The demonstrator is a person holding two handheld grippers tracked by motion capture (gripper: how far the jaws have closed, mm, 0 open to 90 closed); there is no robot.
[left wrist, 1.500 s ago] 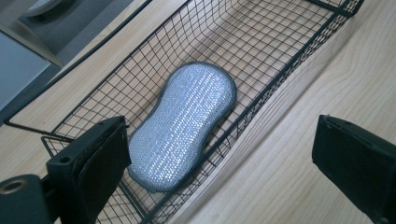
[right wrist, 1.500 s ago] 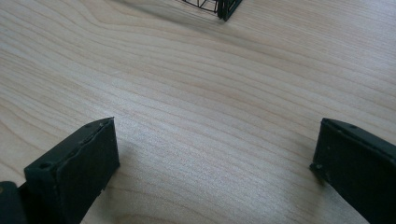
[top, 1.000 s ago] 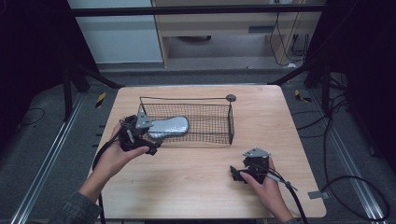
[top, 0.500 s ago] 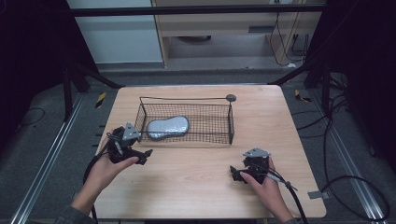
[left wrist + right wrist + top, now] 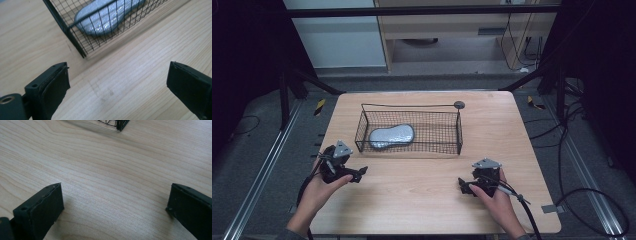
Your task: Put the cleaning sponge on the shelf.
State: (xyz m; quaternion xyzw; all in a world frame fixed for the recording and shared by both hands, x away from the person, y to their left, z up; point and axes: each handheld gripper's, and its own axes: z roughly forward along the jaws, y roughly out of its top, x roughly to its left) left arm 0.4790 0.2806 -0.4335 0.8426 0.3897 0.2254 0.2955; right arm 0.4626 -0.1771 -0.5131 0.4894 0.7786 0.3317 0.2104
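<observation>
A black wire basket [image 5: 447, 131] stands on the middle of the wooden table [image 5: 422, 190]. Inside its left half lies a grey, glittery oblong pouch [image 5: 391, 135], which the left gripper view shows through the mesh as the pouch [image 5: 107, 18] behind the basket's corner [image 5: 75, 42]. My left gripper [image 5: 358, 173] rests low on the table near the basket's front left corner, open, with only wood between its jaws. My right gripper [image 5: 462, 187] sits at the front right of the table, open and holding nothing. A basket corner [image 5: 121, 124] peeks in at the top of the right gripper view.
A small round grey knob [image 5: 459, 104] tops the basket's far right corner. Bare wood spreads between the two grippers [image 5: 412, 185]. Dark frame posts, cables [image 5: 582, 200] and a cabinet stand beyond the table edges.
My left gripper has let go of the pouch inside the basket and drawn back toward the front left of the table. The right gripper has stayed in place.
</observation>
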